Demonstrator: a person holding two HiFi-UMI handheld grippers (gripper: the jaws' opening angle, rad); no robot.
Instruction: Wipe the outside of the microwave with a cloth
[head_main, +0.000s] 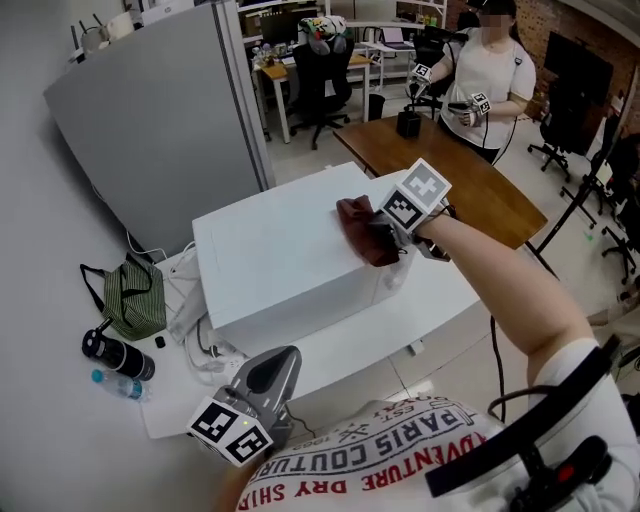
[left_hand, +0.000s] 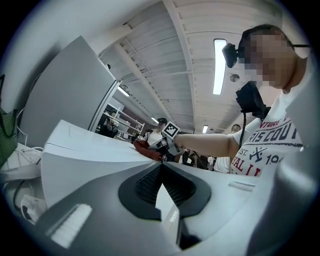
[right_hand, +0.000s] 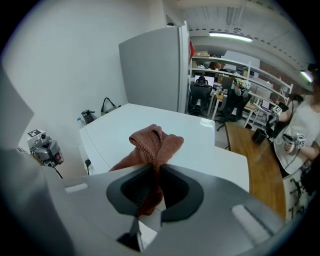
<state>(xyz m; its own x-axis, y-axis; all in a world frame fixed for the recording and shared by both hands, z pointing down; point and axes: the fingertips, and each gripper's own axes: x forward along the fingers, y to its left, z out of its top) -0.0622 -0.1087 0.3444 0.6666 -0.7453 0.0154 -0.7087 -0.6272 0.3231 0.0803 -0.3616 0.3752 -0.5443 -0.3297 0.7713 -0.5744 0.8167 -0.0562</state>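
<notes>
The white microwave stands on a white table. A dark red cloth lies bunched on the microwave's top at its right edge, draping a little over the side. My right gripper is shut on the cloth, which sticks out from between its jaws over the white top. My left gripper hangs low near my body, in front of the microwave, jaws together with nothing between them. From the left gripper view the microwave fills the left and the cloth shows far off.
A green striped bag, a black bottle and a small water bottle lie left of the microwave. A grey partition stands behind. A brown wooden table lies beyond, with a person holding grippers there.
</notes>
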